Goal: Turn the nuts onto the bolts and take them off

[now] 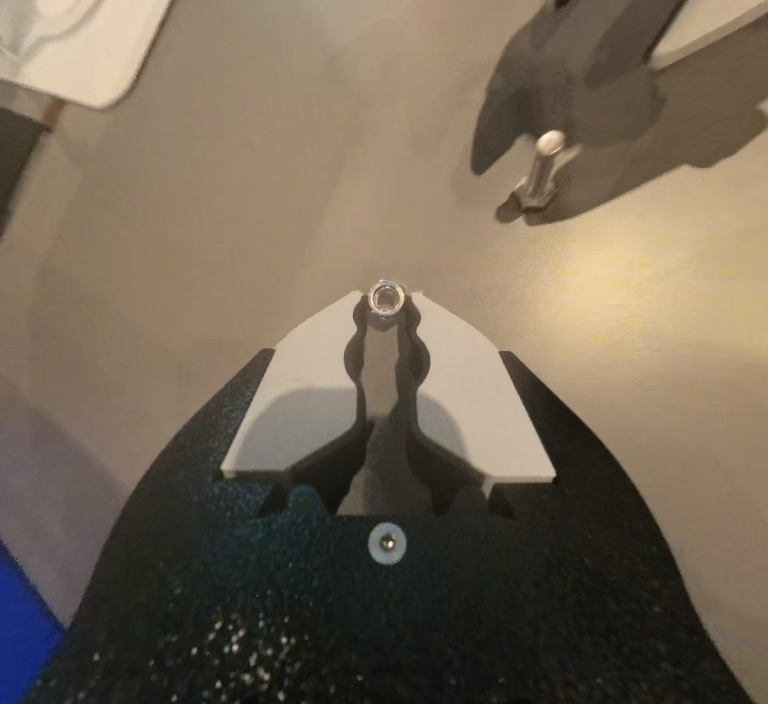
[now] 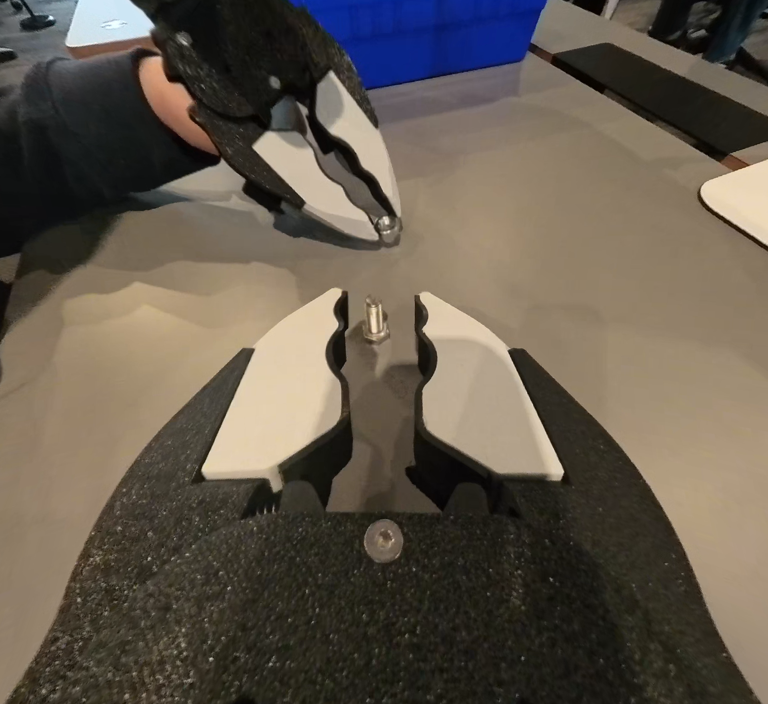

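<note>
Upright, bolt (image 2: 375, 324) between open right claw (image 2: 379, 301) tips, untouched

A large shared workroom or lab — long grey tables (image 2: 540, 226), a blue parts bin (image 2: 415, 18), stands on carpet

Grey table (image 2: 540, 268) carries a bolt (image 2: 375, 320) standing head-down near centre, a blue bin (image 2: 415, 18) at twelve o'clock, a black mat (image 2: 665, 97) at two o'clock.
</note>
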The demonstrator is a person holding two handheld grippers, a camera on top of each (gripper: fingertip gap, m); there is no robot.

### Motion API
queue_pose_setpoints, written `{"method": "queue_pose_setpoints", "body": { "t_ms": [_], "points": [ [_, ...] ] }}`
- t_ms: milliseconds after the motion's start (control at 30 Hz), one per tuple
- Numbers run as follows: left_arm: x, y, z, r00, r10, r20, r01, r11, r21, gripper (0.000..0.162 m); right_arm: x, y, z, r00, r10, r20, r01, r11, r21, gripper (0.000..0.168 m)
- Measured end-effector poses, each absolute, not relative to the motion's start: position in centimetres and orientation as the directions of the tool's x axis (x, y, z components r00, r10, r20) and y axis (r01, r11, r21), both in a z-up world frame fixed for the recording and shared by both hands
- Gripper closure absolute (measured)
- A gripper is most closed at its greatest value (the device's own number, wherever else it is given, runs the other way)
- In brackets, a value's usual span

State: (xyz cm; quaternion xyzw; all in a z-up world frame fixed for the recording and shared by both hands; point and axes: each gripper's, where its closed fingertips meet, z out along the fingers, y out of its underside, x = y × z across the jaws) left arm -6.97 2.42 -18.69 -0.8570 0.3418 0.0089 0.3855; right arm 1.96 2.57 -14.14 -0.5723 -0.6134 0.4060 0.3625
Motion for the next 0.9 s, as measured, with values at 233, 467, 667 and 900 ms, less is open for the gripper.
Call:
{"method": "queue_pose_setpoints", "body": {
  "t_ms": [233, 467, 667, 900],
  "points": [
    [-0.8, 1.4, -13.6, 0.670, -0.704, -0.236, -0.551, -0.260, -0.793, 0.145, 2.4, 2.4, -14.6, -0.123, 0.986, -0.114, 0.408, -0.054, -0.911, 0.135],
    [0.6, 1.7, -14.8, 0.649, -0.721, -0.243, -0.611, -0.304, -0.731, 0.145, 2.6, 2.6, -13.8, -0.122, 0.979, -0.164, 0.362, -0.110, -0.926, 0.136],
    [0.4, 2.2, -15.5, 0.672, -0.707, -0.220, -0.605, -0.354, -0.713, 0.145, 2.6, 2.5, -13.6, -0.127, 0.977, -0.169, 0.356, -0.114, -0.927, 0.137],
    [0.9, 2.0, -16.1, 0.654, -0.727, -0.211, -0.618, -0.353, -0.702, 0.145, 2.5, 2.3, -14.2, -0.127, 0.978, -0.164, 0.378, -0.105, -0.920, 0.138]
  ]
}}
